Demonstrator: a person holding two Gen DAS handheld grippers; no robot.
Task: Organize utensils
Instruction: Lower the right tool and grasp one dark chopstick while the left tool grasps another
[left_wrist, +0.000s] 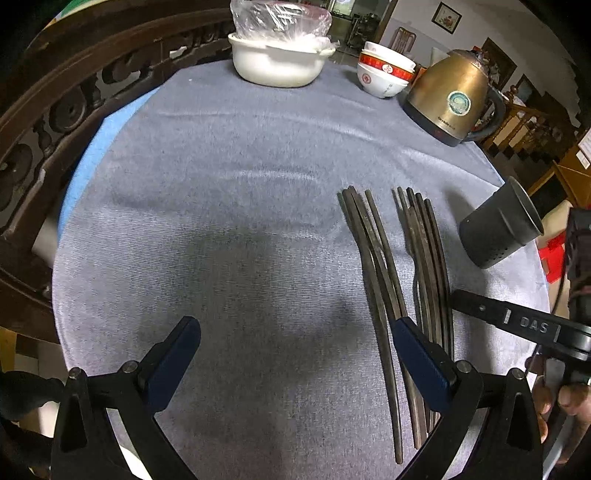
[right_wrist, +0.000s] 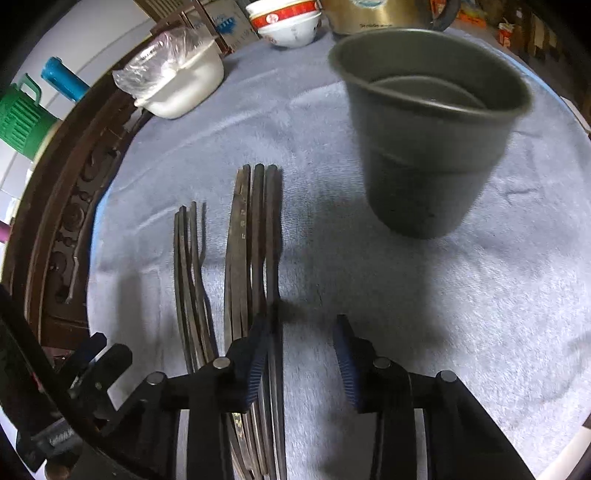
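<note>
Two bundles of dark chopsticks lie side by side on the grey cloth. In the left wrist view the left bundle (left_wrist: 373, 266) and right bundle (left_wrist: 428, 258) lie right of centre. A dark grey utensil cup (left_wrist: 498, 225) stands beyond them at the right. My left gripper (left_wrist: 295, 332) is open and empty, its right finger (left_wrist: 421, 350) over the left bundle's near ends. In the right wrist view my right gripper (right_wrist: 301, 332) is open, its left finger (right_wrist: 255, 350) touching the right bundle (right_wrist: 255, 240). The left bundle (right_wrist: 190, 266) lies beside it. The cup (right_wrist: 432, 147) stands ahead, upright.
At the table's far side stand a white pot (left_wrist: 277, 62) with a plastic-wrapped bowl, stacked red-and-white bowls (left_wrist: 384, 74) and a brass kettle (left_wrist: 454, 99). A carved wooden chair back (left_wrist: 55, 122) curves round the left edge. The right gripper's arm (left_wrist: 517, 325) reaches in from the right.
</note>
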